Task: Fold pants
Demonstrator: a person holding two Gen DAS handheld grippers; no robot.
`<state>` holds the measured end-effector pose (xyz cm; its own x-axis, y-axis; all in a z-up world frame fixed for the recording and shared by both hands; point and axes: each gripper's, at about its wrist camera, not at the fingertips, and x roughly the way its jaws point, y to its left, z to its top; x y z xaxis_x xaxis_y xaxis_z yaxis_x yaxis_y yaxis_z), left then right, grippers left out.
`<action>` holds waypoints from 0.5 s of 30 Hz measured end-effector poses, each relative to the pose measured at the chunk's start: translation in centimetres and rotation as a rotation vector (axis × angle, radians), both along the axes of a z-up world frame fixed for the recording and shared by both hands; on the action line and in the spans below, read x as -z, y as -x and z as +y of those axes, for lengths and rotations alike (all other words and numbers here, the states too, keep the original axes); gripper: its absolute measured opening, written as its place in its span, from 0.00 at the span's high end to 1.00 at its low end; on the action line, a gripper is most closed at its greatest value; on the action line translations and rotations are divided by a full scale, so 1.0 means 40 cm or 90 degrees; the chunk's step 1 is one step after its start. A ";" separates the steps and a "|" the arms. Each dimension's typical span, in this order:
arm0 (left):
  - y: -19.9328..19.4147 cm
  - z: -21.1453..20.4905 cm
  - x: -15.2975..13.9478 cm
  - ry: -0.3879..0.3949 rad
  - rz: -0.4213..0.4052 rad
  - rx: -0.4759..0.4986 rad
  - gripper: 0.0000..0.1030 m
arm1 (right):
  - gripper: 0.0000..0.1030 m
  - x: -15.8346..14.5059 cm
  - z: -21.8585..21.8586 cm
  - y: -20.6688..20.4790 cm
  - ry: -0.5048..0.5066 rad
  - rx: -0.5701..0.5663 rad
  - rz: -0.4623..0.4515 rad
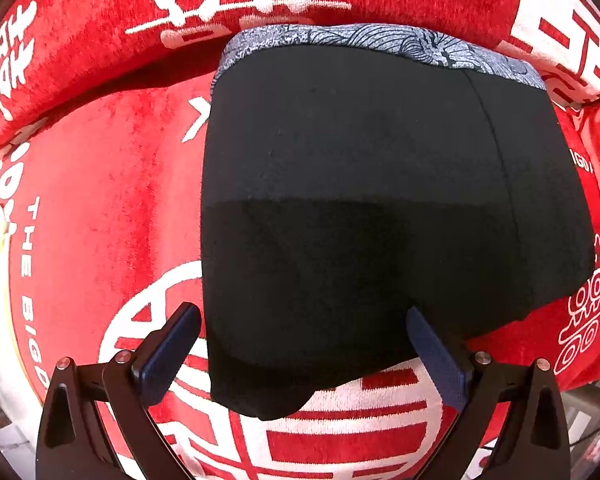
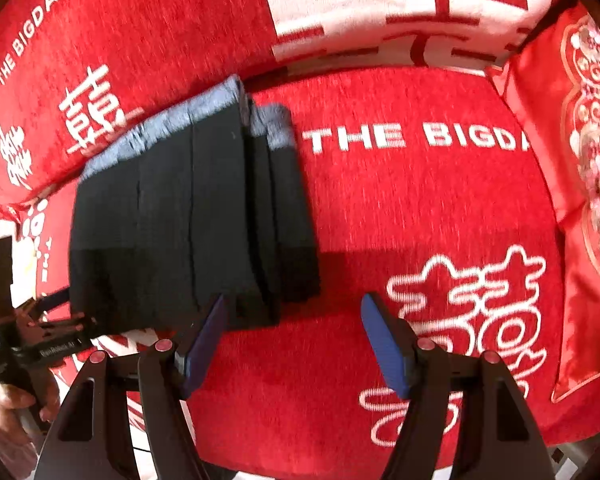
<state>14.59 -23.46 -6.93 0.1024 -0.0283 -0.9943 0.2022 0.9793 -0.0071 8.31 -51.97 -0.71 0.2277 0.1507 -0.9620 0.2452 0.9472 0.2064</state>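
Blue-padded fingers point(image 1: 172, 352) of the left gripper point(image 1: 300, 356) stand wide apart, released, straddling the near hem of the black shorts point(image 1: 360, 208); these lie just ahead on the red seat cover point(image 1: 100, 208), grey patterned waistband point(image 1: 380, 42) farthest away; the right gripper point(image 2: 296, 344) is likewise spread and empty, the garment ahead to its left, one side already folded over in layers. I judge the next fold wants both layers pinched at the hem, then lifted evenly toward the waistband; layer edges blur in the right view, and the underside is hidden.
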 end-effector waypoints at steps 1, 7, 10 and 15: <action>-0.004 0.006 0.004 0.002 0.000 -0.002 0.00 | 0.29 -0.004 0.001 -0.013 -0.006 -0.004 -0.009; 0.013 0.011 0.011 -0.002 -0.017 -0.006 0.00 | 0.77 0.017 0.060 -0.068 -0.029 -0.071 -0.027; 0.026 0.021 0.019 0.007 -0.015 -0.008 0.00 | 0.83 0.049 0.072 -0.061 -0.022 -0.075 -0.005; 0.027 0.035 0.041 0.026 -0.007 -0.008 0.00 | 0.85 0.067 0.054 -0.035 -0.040 -0.065 0.008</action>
<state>13.50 -22.07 -8.58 0.1138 -0.0668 -0.9913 0.1896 0.9809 -0.0443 9.73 -49.82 -3.38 0.1964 0.2328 -0.9525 0.1512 0.9526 0.2640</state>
